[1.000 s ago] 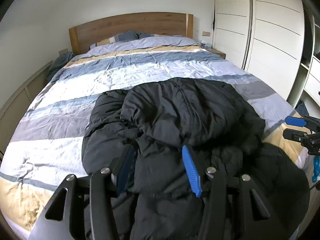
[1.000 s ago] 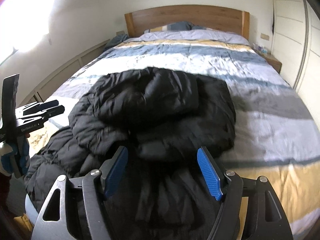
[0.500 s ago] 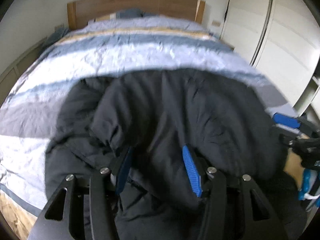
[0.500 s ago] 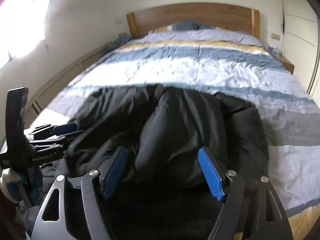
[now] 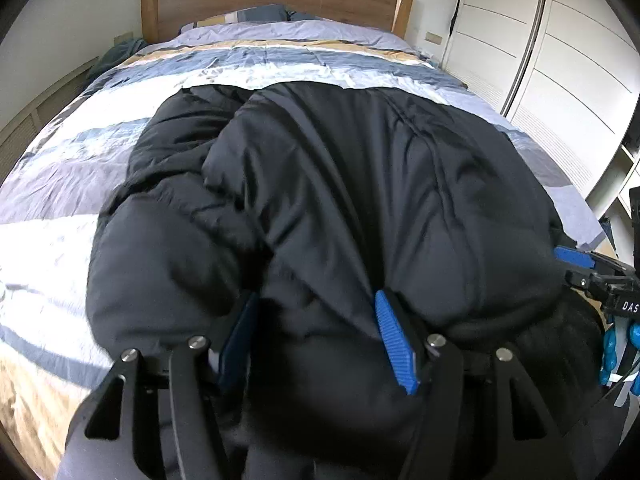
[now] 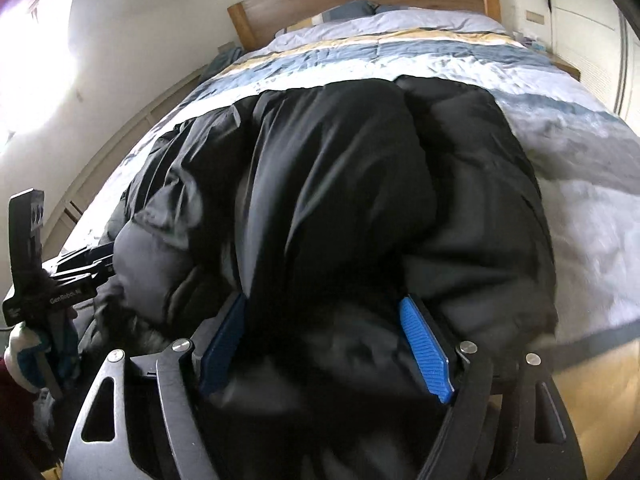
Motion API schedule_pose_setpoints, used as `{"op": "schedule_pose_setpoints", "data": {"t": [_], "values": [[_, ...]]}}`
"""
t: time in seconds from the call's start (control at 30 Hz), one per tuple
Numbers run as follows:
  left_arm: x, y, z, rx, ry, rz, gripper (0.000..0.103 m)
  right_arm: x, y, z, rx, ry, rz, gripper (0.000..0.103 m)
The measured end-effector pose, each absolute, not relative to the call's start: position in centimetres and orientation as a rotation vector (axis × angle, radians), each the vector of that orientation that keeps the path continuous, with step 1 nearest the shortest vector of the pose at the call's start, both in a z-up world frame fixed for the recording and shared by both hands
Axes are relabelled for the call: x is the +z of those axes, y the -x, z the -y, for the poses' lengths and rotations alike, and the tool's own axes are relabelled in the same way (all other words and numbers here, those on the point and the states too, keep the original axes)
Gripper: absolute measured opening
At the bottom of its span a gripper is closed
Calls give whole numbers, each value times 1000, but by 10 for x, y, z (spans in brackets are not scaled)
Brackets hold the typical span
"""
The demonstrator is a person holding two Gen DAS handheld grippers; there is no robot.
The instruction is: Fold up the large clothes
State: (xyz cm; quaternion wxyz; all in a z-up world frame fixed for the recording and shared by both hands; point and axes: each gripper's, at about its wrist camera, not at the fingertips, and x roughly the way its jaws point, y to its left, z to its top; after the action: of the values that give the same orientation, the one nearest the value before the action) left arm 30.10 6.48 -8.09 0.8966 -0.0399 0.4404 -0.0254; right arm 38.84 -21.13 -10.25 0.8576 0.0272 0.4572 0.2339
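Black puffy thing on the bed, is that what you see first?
Yes: a big black puffy coat fills the middle, heaped on the striped duvet near the foot of the bed. The left gripper and right gripper each have blue pads spread open around its near edge. Behind stands a wooden headboard.
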Motion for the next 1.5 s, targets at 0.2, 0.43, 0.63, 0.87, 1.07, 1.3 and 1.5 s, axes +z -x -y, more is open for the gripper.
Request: {"op": "schedule_pose_setpoints", "data": {"t": [0.2,0.43,0.63,0.87,1.07,1.3,1.5], "values": [[-68,-271,-61,-41,36,-931,59,-97,-361,213,422,63,-987,77],[-48,-209,-77,-33,57,-924,59,-69,-305,244,415,35,-946,77],[-29,-153,-105,6,69,-904,59,-45,-250,285,380,-13,-889,83],[-22,-81,-151,48,131,-903,64,-35,-190,334,311,-68,-873,93],[-31,-29,-205,112,217,-931,64,-47,-158,385,251,-163,-915,102],[-49,-1,-264,140,414,-960,64,-82,-144,411,230,-252,-1001,102],[-73,1,-295,97,606,-979,64,-107,-148,419,255,-341,-1046,103]]}}
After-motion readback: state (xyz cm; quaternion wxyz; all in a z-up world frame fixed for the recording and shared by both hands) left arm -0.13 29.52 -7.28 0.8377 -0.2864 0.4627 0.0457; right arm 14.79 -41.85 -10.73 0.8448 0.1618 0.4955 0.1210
